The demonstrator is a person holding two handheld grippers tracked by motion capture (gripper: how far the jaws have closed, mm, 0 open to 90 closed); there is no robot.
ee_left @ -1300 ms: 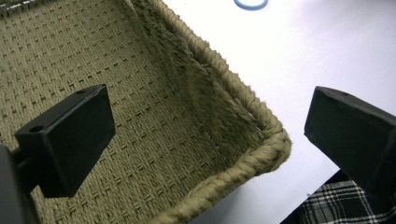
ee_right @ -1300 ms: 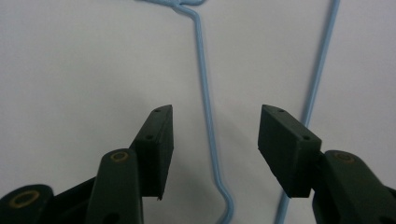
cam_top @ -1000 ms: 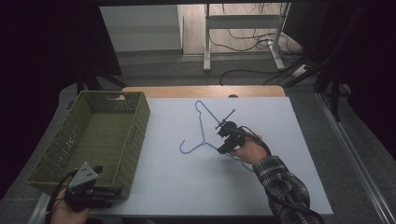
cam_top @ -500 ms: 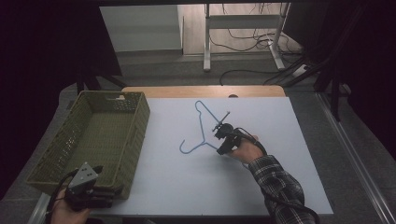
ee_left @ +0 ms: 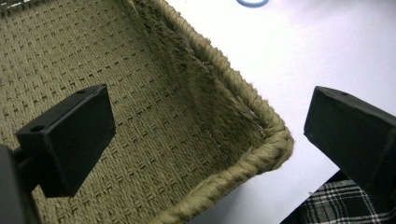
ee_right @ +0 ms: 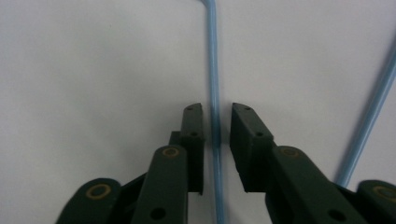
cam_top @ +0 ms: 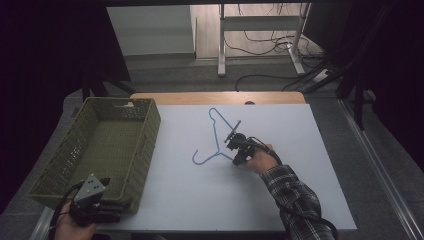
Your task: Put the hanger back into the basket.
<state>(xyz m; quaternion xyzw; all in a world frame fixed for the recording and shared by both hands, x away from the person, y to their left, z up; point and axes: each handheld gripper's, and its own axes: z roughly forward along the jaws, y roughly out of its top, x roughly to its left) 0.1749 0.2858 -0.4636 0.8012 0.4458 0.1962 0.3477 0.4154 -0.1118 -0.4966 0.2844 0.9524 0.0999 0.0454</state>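
While left claw (cam_top: 107,200) stays wide open | right claw (ee_right: 216,140) has narrowed astride hanger (cam_top: 216,131), not clamped

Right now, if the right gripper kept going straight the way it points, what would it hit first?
The right gripper straddles a bar of the blue hanger. Straight on, that bar would slide between its jaws; the hanger's bend comes first, though depth is unclear.
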